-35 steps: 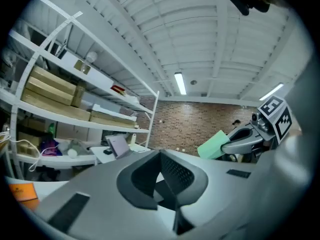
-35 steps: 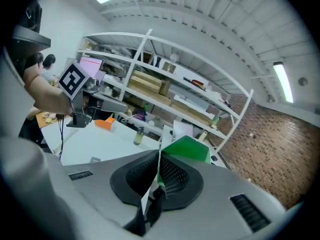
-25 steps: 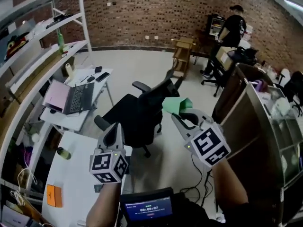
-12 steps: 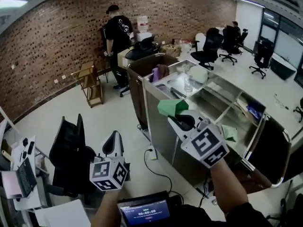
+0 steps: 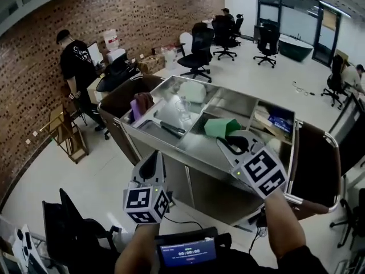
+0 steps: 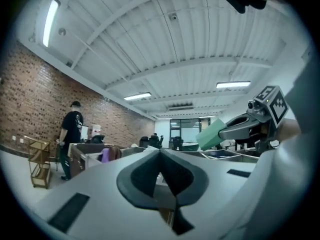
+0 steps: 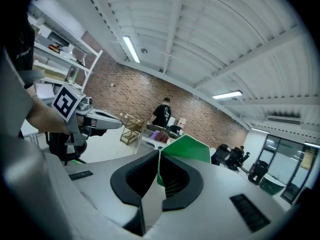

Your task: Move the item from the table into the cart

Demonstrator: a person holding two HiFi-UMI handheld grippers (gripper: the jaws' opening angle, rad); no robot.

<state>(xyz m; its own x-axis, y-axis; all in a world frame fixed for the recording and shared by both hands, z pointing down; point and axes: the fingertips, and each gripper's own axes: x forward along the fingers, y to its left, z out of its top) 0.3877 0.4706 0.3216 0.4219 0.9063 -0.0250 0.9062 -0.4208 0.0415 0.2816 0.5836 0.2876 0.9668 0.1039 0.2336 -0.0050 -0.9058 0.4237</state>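
Note:
My right gripper [image 5: 226,141] is shut on a green foam-like block [image 5: 221,127], which hangs above the steel cart [image 5: 169,144] near its middle compartments. In the right gripper view the green block [image 7: 189,148] sticks out past the pinched jaws of my right gripper [image 7: 158,155]. My left gripper [image 5: 153,163] is shut and holds nothing; it hovers over the floor just before the cart's near side. The left gripper view shows its closed tips [image 6: 160,152], and at the right the green block [image 6: 212,133] in the other gripper.
The cart holds a purple cloth [image 5: 140,104], a white bundle [image 5: 194,90] and a blue pack [image 5: 281,121]. A person in black [image 5: 74,67] stands behind it, beside a wooden rack [image 5: 66,133]. Office chairs [image 5: 197,53] stand further back; a black chair [image 5: 71,233] stands at the lower left.
The view has swung from the desks and office chair round to the steel cart, which now lies right in front. Both grippers stay shut, the right one still carrying the green block.

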